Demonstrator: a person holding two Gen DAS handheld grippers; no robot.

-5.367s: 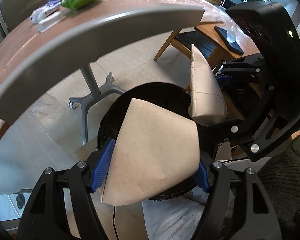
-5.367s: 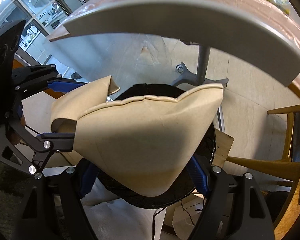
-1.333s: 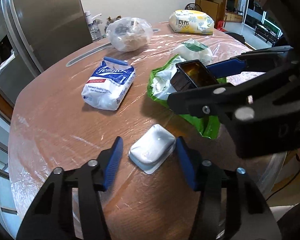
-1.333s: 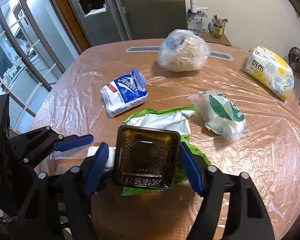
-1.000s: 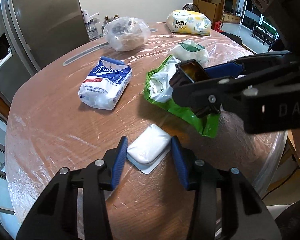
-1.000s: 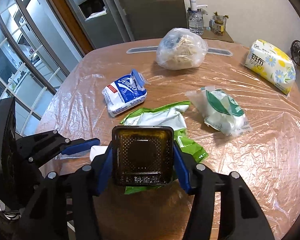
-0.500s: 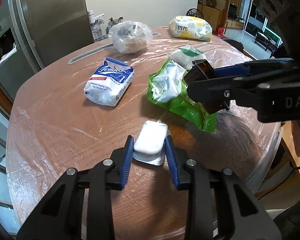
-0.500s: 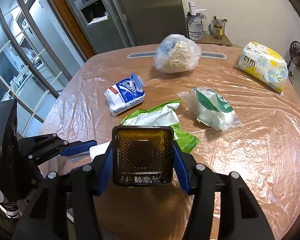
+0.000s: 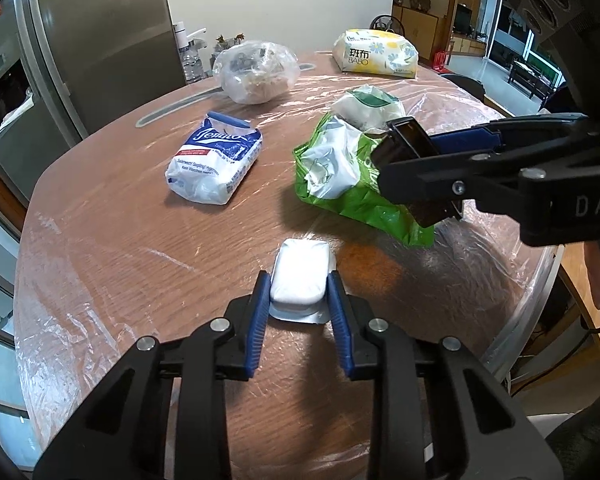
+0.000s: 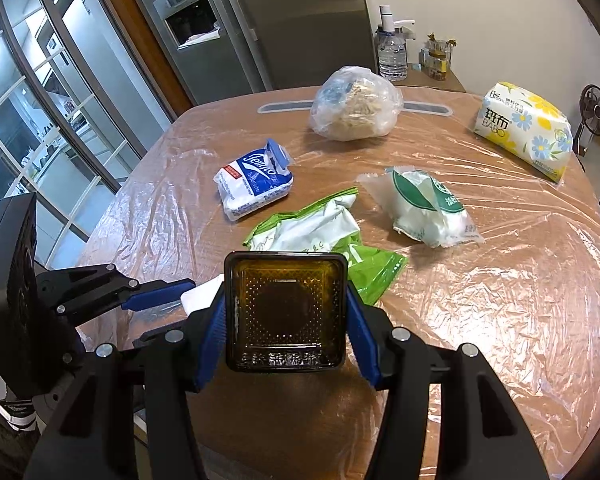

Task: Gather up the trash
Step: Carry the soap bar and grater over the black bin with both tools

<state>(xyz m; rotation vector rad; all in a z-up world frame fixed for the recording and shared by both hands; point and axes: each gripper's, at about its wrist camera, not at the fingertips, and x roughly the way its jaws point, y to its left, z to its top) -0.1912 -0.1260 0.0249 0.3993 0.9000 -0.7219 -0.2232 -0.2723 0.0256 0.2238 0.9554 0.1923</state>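
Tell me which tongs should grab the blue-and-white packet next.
Neither yet: both are loaded. The left tongs are shut on the white pack, the right tongs on the brown tray. Once emptied, the left looks better placed; the blue-and-white packet lies on its side.

Both handheld tools are matte black plastic. The left gripper (image 9: 299,300) has angular, cut-out black arms, silver round screws at the pivots and blue ribbed pads (image 9: 260,312). The right gripper (image 10: 286,320) is built alike; its side bears pale letters "DAS". A striped dark shoe (image 10: 10,412) shows far left.
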